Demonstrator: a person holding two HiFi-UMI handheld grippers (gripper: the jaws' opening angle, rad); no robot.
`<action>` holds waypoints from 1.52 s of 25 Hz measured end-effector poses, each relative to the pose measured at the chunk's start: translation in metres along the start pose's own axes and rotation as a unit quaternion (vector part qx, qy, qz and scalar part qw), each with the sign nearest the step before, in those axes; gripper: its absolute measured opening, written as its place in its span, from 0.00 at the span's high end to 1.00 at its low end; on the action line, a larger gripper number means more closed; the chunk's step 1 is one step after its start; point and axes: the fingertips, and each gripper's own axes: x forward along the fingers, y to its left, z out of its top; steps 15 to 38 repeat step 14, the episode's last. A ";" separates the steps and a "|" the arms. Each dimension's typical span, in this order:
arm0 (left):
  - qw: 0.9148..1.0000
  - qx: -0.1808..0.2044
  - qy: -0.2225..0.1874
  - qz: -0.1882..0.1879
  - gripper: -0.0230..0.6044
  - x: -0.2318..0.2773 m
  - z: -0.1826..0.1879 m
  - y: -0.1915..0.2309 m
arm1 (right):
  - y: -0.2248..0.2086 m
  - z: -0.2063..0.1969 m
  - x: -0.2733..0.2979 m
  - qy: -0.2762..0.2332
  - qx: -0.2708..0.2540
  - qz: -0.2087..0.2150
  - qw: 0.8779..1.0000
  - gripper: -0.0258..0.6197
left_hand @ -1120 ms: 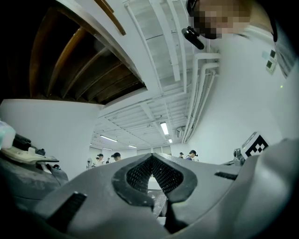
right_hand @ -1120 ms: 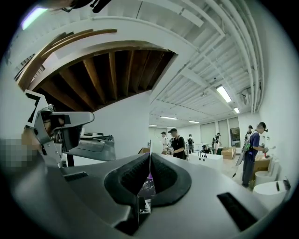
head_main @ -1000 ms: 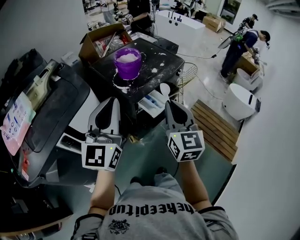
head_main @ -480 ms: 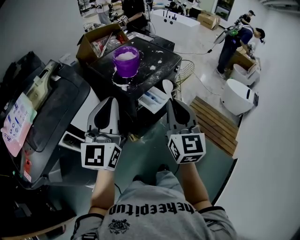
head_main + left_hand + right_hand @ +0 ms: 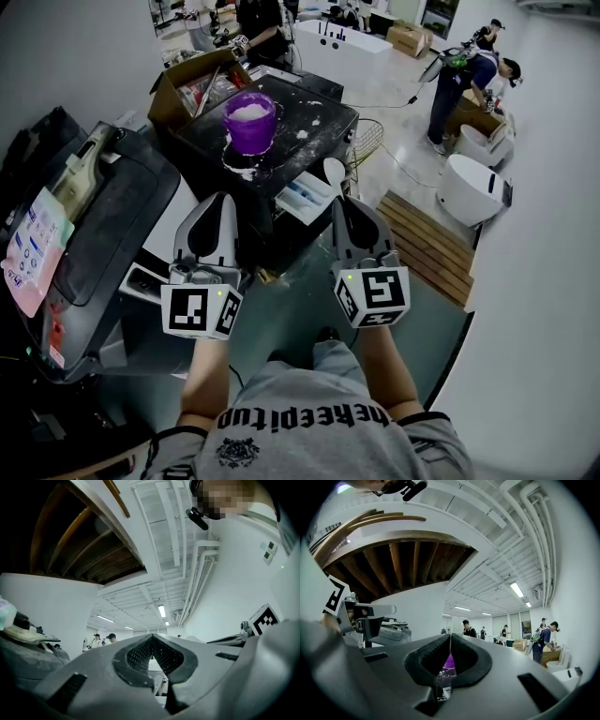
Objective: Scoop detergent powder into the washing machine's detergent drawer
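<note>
Head view, left to right.

- Far left: a second dark machine [image 5: 122, 202] with a label sheet on its lid. Not part of this job.
- Left tongs [image 5: 222, 198]: held low in front of the person, pointing towards the washing machine [image 5: 323, 112]. In the left gripper view the pads meet at the tips with nothing between them, so closed and empty. Judgement: parked out of the way, the scooping being a one-hand job.
- Purple bucket [image 5: 249, 124]: upright on the washing machine top, towards its back left, with white detergent powder [image 5: 249, 110] heaped inside. Loose powder lies scattered on the dark top around it. A cardboard box [image 5: 178, 84] stands just behind.
- Detergent drawer [image 5: 303, 200]: pulled out of the machine's front, below the top's edge, compartments facing up. It lies between the two tongs and nearer the right one. Contents too small to read.
- Right tongs [image 5: 345, 202]: clamped on the handle of a white spoon [image 5: 333, 172]. The bowl sticks out past the tips, just right of the drawer and well short of the bucket. The right gripper view looks past the thin handle straight at the purple bucket, so the spoon is lined up for the reach.
- Whether the bowl carries powder: cannot tell. Judgement: next is the reach to the bucket.
- Far right: wooden pallet [image 5: 427, 246] on the floor.
</note>
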 end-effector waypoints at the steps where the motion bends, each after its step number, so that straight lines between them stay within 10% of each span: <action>1: 1.000 -0.001 0.000 -0.001 0.96 0.000 0.000 0.000 | 0.001 0.000 0.000 0.000 0.000 -0.001 1.000 0.95; 38: 1.000 -0.008 0.001 -0.001 0.96 -0.005 -0.005 0.010 | 0.010 0.000 0.001 -0.006 0.003 -0.007 1.000 0.95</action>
